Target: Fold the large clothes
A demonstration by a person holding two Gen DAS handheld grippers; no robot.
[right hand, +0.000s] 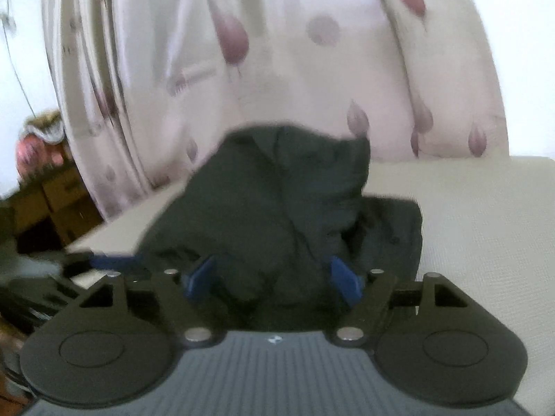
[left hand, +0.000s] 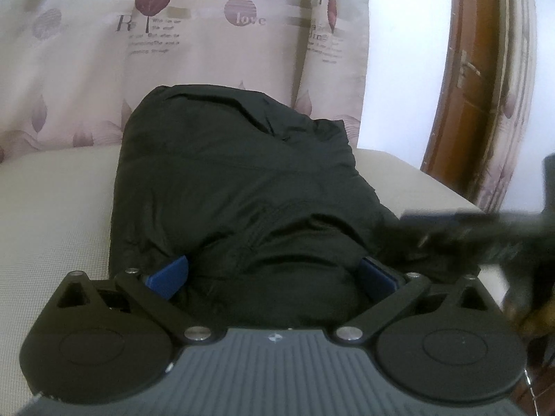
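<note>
Both tools, left tool (left hand: 272,270) and right tool (right hand: 274,277), stand spread wide with the bunched black jacket (left hand: 225,180) bulging between their blue fingers (left hand: 170,274), heaped on the beige bed (left hand: 52,208) before a curtain (left hand: 104,52).

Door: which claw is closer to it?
Right. The right claw is on the door's side of the jacket; the left claw is at the jacket's other side, farther away.

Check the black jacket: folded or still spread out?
Folded, roughly. The black jacket sits bunched in a compact, layered bundle on the beige surface, no sleeves trailing; how neatly, cannot tell.
</note>
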